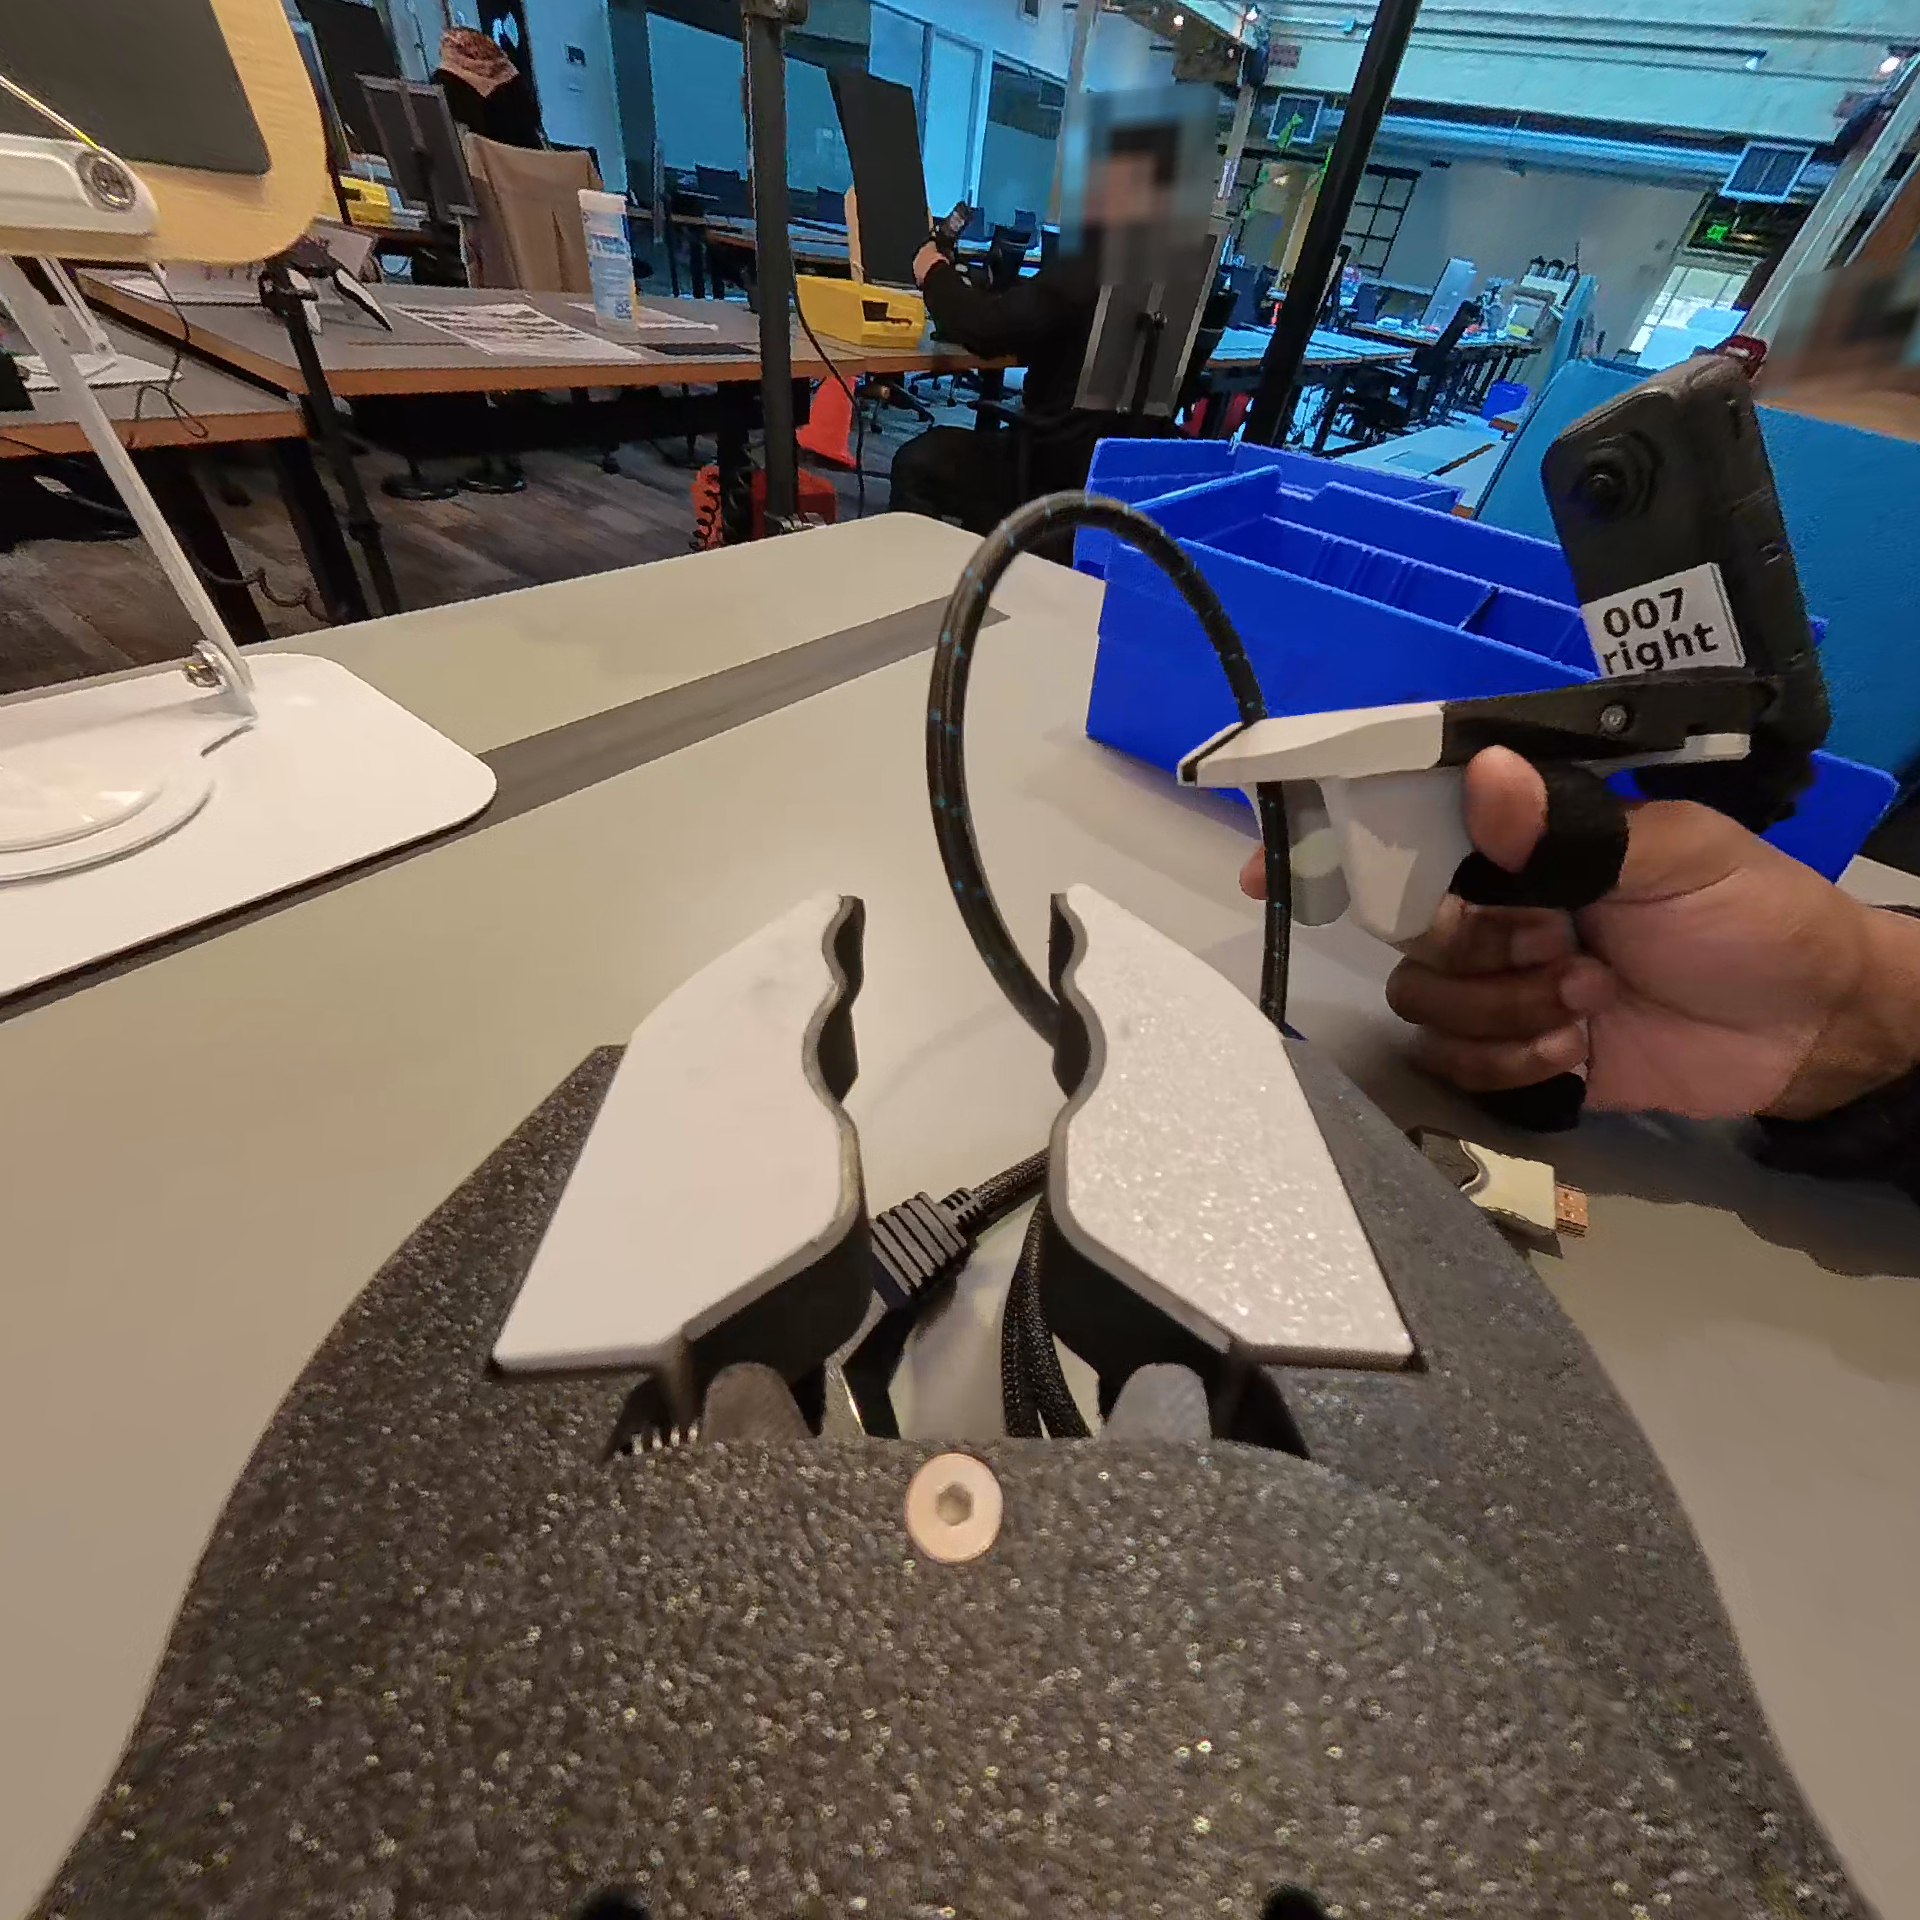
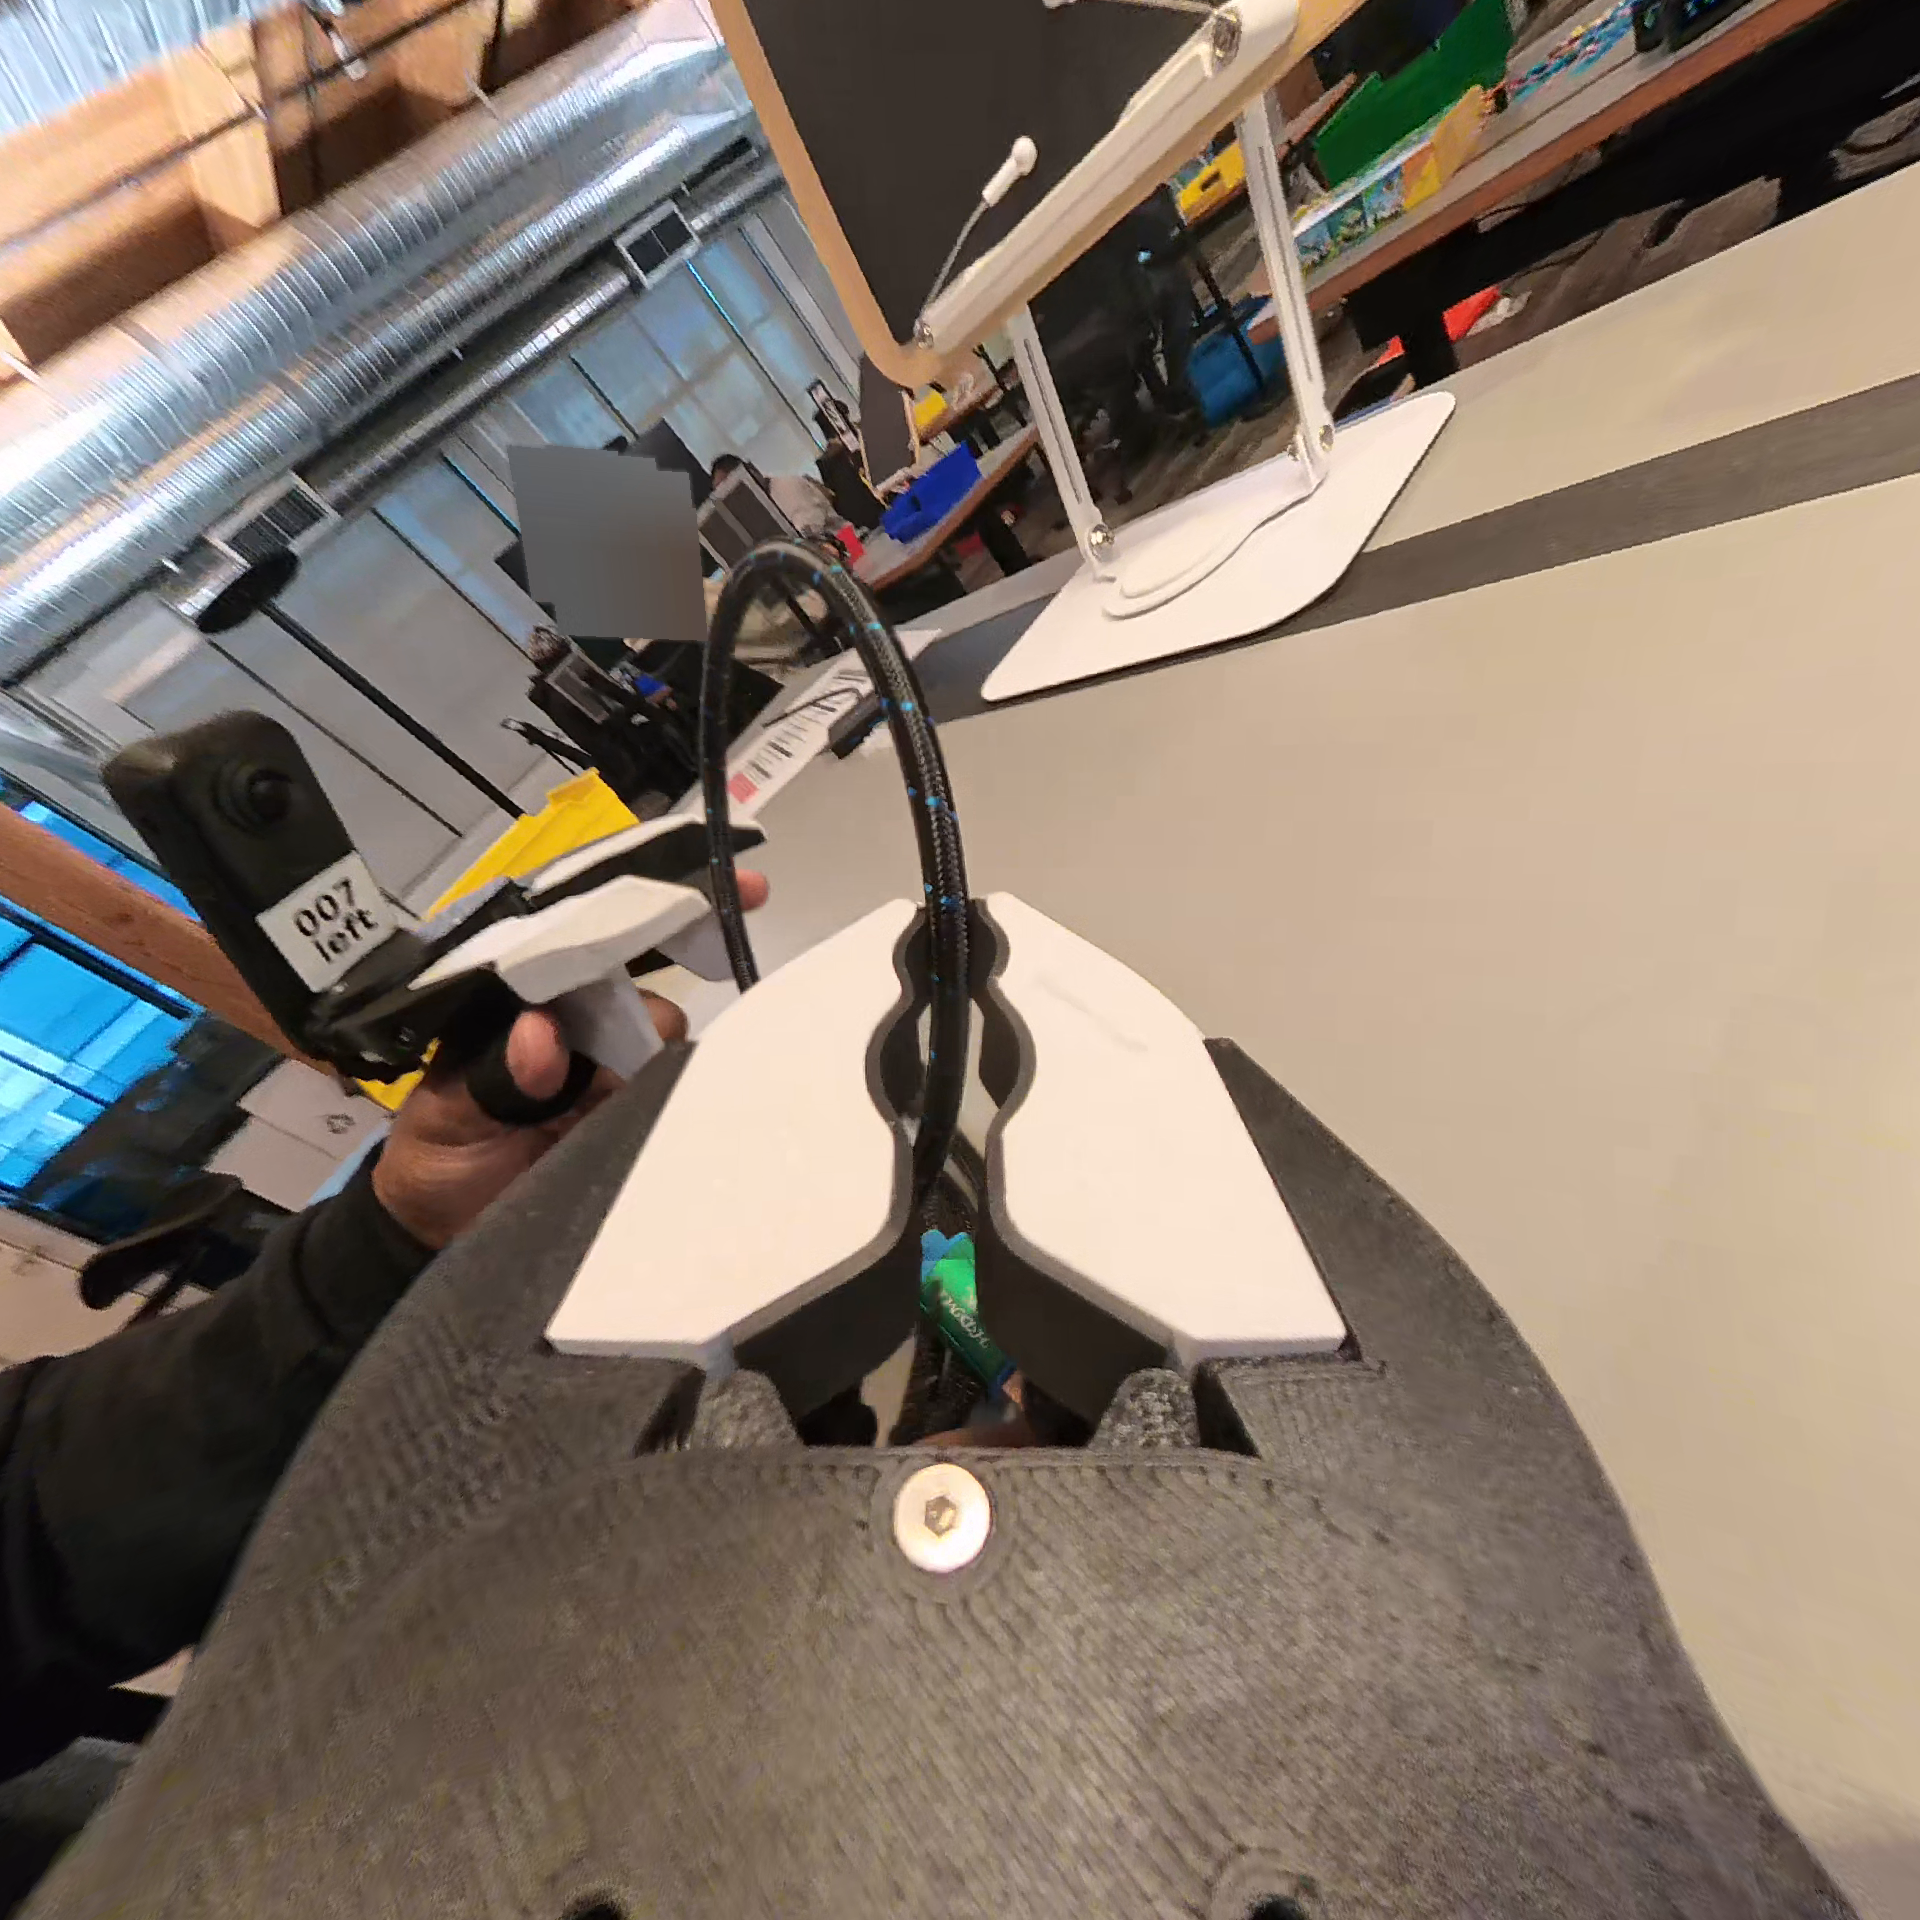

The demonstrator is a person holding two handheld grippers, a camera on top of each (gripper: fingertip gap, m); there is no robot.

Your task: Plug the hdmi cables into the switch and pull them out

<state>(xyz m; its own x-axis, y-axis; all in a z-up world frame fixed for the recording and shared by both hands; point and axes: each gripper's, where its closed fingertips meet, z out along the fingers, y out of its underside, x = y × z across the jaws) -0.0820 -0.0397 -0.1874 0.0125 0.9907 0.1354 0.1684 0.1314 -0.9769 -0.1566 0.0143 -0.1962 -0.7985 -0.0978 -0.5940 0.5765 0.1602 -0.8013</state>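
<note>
A black braided HDMI cable [image 1: 951, 727] arcs up in a loop over the grey table [image 1: 623, 935]. My right gripper [image 2: 951, 935] is shut on this cable [image 2: 821, 623], which runs out between its fingertips. It shows side-on in the left wrist view [image 1: 1195, 771], with the cable hanging down through it. My left gripper [image 1: 956, 935] is open; a black cable plug with ribbed strain relief [image 1: 920, 1236] lies below its fingers. It also shows in the right wrist view [image 2: 717, 873], beside the loop's far end. A loose HDMI plug [image 1: 1512, 1195] lies on the table. I cannot make out the switch.
A white monitor stand base [image 1: 260, 790] sits at the table's left, also seen in the right wrist view [image 2: 1247, 540]. A blue bin [image 1: 1299, 644] stands at the back right. A dark strip [image 1: 727, 686] crosses the table. People sit at benches behind. Across from one pair of fingers to the other is roughly 10 centimetres.
</note>
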